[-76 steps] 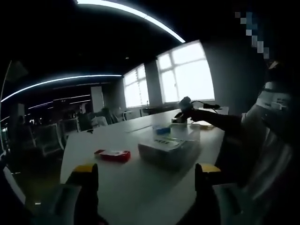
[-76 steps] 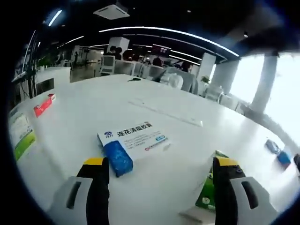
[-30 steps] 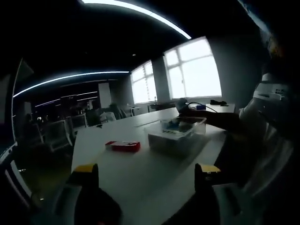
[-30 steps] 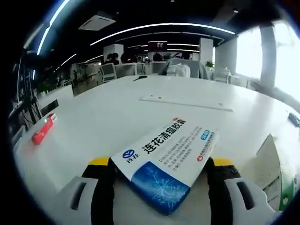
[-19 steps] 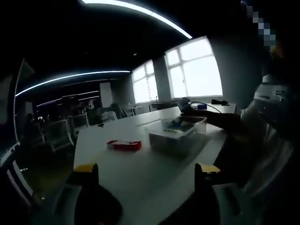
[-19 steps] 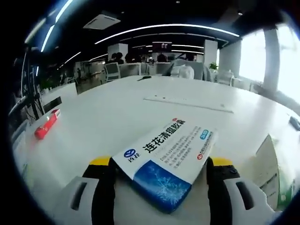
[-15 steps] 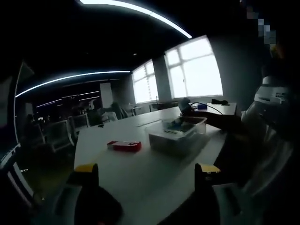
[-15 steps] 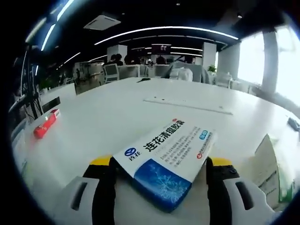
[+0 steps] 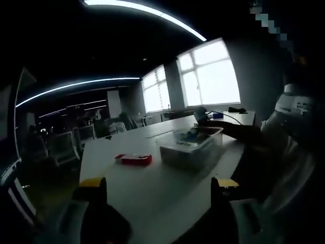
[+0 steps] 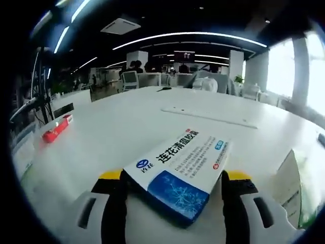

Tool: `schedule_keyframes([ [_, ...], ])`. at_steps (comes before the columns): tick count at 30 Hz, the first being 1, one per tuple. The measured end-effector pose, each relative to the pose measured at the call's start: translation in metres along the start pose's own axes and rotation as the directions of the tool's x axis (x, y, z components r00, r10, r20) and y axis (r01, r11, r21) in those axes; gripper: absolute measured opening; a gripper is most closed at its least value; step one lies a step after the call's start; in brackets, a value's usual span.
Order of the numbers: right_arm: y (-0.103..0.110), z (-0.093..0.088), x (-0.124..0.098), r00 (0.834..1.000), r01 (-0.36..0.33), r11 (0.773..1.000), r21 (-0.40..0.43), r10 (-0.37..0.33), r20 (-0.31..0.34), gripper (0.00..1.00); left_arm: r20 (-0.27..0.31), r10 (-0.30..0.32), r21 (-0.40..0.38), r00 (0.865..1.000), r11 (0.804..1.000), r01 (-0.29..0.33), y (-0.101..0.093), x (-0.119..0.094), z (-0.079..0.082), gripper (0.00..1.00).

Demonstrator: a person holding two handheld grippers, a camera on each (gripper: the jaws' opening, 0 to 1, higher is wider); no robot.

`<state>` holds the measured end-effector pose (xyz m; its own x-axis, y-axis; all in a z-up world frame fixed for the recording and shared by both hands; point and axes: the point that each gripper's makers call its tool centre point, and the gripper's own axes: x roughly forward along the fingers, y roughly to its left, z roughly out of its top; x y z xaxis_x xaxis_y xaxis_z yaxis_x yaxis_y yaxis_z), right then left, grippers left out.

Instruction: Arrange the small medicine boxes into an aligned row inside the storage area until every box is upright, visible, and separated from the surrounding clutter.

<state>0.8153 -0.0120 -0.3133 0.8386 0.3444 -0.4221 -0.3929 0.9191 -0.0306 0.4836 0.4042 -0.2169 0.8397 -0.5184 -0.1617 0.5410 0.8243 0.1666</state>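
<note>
I see, in the right gripper view, the blue-and-white box (image 10: 179,174) lying flat, printed face up, its long axis running from near-left to far-right across the view, blue end nearest the camera and white end pointing away over the bench (image 10: 127,119). The box sits between the two jaws of the right tool (image 10: 172,190); the yellow-tipped jaws stand close against its long edges, left jaw at the near-left edge, right jaw at the far-right edge, so I log this tool as closed on the box. I cannot tell whether the box rests on the bench or is lifted just off it. A green-and-white box (image 10: 292,190) stands tilted just beside the right jaw, at the right of the view. A red box (image 10: 56,129) lies flat on the bench well off to the left. In the left gripper view, the left tool (image 9: 158,187) has its jaws wide apart with nothing between them. Ahead of it on the bench stands a clear bin (image 9: 190,148) with boxes inside; their poses are too dim to read. The red box (image 9: 133,159) lies flat near the bin, to its left. The right tool (image 9: 201,115) shows just past the bin, at the end of the person's arm (image 9: 244,131).
</note>
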Motion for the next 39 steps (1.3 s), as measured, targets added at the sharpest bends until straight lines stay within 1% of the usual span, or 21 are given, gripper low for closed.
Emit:
schedule_keyframes([
  [1, -0.001, 0.000, -0.002, 1.000, 0.000, 1.000, 0.003, 0.000, 0.000, 0.71, 0.011, -0.021, -0.001, 1.000, 1.000, 0.021, -0.004, 0.001, 0.001, 0.84],
  [3, -0.002, 0.001, -0.005, 1.000, 0.008, 1.000, 0.014, -0.008, 0.005, 0.72, 0.000, -0.041, -0.010, 0.999, 0.999, 0.041, -0.006, 0.005, -0.001, 0.84],
  [6, -0.002, 0.002, -0.003, 1.000, 0.011, 0.998, 0.066, -0.012, 0.012, 0.73, -0.030, -0.032, 0.009, 0.999, 0.999, 0.032, -0.003, 0.013, -0.001, 0.84],
  [8, -0.002, 0.002, -0.004, 1.000, 0.015, 0.997, 0.075, -0.016, 0.013, 0.72, -0.020, -0.030, 0.021, 0.999, 0.999, 0.031, -0.005, 0.015, 0.003, 0.84],
  [9, -0.002, 0.000, -0.004, 1.000, 0.016, 0.997, 0.077, -0.016, 0.004, 0.71, -0.002, -0.035, 0.015, 0.999, 0.999, 0.035, -0.006, 0.017, 0.006, 0.84],
  [11, -0.003, 0.002, -0.008, 1.000, 0.018, 0.997, 0.072, -0.018, 0.001, 0.71, 0.016, -0.045, 0.004, 0.999, 0.999, 0.045, -0.009, 0.019, 0.008, 0.84],
  [12, -0.006, 0.003, -0.011, 0.999, 0.034, 0.997, 0.066, -0.034, -0.002, 0.71, 0.017, -0.050, 0.002, 0.999, 0.999, 0.050, -0.011, 0.021, 0.008, 0.84],
  [14, -0.020, 0.004, -0.018, 0.995, 0.103, 0.994, 0.040, -0.103, -0.002, 0.70, -0.004, -0.056, 0.012, 0.998, 0.998, 0.056, -0.013, 0.024, 0.005, 0.84],
  [16, -0.024, 0.005, -0.022, 0.994, 0.114, 0.992, 0.046, -0.114, -0.001, 0.67, -0.013, -0.053, 0.018, 0.999, 0.998, 0.053, -0.012, 0.025, 0.004, 0.84],
  [18, -0.027, 0.006, -0.024, 0.992, 0.124, 0.990, 0.071, -0.125, 0.007, 0.68, -0.007, -0.055, 0.017, 0.998, 0.998, 0.055, -0.012, 0.025, 0.006, 0.84],
  [21, -0.024, 0.003, -0.019, 0.992, 0.128, 0.990, 0.064, -0.128, -0.001, 0.68, -0.004, -0.057, 0.012, 0.998, 0.998, 0.057, -0.012, 0.024, 0.006, 0.84],
  [24, -0.023, -0.003, -0.013, 0.986, 0.165, 0.985, 0.050, -0.164, -0.019, 0.72, -0.013, -0.050, 0.007, 0.999, 0.999, 0.050, -0.010, 0.024, 0.003, 0.84],
  [25, -0.022, -0.004, -0.010, 0.986, 0.164, 0.985, 0.049, -0.163, -0.022, 0.73, -0.016, -0.046, 0.005, 0.999, 0.999, 0.046, -0.009, 0.024, 0.002, 0.84],
  [26, -0.021, -0.002, -0.007, 0.988, 0.154, 0.984, 0.087, -0.153, -0.013, 0.72, -0.020, -0.040, 0.002, 0.999, 0.999, 0.040, -0.007, 0.023, 0.001, 0.84],
  [28, -0.022, -0.002, -0.008, 0.988, 0.157, 0.984, 0.088, -0.157, -0.012, 0.67, -0.020, -0.035, 0.003, 0.999, 0.999, 0.035, -0.007, 0.020, 0.002, 0.84],
  [29, -0.022, -0.002, -0.007, 0.988, 0.155, 0.984, 0.087, -0.155, -0.009, 0.66, -0.020, -0.035, 0.003, 0.999, 0.999, 0.035, -0.007, 0.018, 0.003, 0.84],
  [32, -0.024, -0.001, -0.006, 0.988, 0.157, 0.984, 0.090, -0.157, -0.004, 0.65, -0.026, -0.033, 0.009, 0.999, 0.999, 0.033, -0.007, 0.015, 0.003, 0.84],
  [36, -0.024, 0.000, -0.005, 0.987, 0.159, 0.984, 0.085, -0.157, -0.025, 0.63, -0.030, -0.019, 0.014, 0.999, 1.000, 0.020, -0.006, 0.012, 0.004, 0.84],
  [38, -0.022, 0.001, -0.004, 0.989, 0.147, 0.986, 0.085, -0.145, -0.022, 0.63, -0.024, -0.006, 0.016, 1.000, 1.000, 0.006, -0.005, 0.008, 0.006, 0.84],
  [39, -0.017, 0.003, -0.004, 0.993, 0.122, 0.986, 0.115, -0.121, -0.013, 0.63, -0.017, 0.006, 0.009, 1.000, 1.000, -0.006, -0.004, 0.006, 0.007, 0.84],
])
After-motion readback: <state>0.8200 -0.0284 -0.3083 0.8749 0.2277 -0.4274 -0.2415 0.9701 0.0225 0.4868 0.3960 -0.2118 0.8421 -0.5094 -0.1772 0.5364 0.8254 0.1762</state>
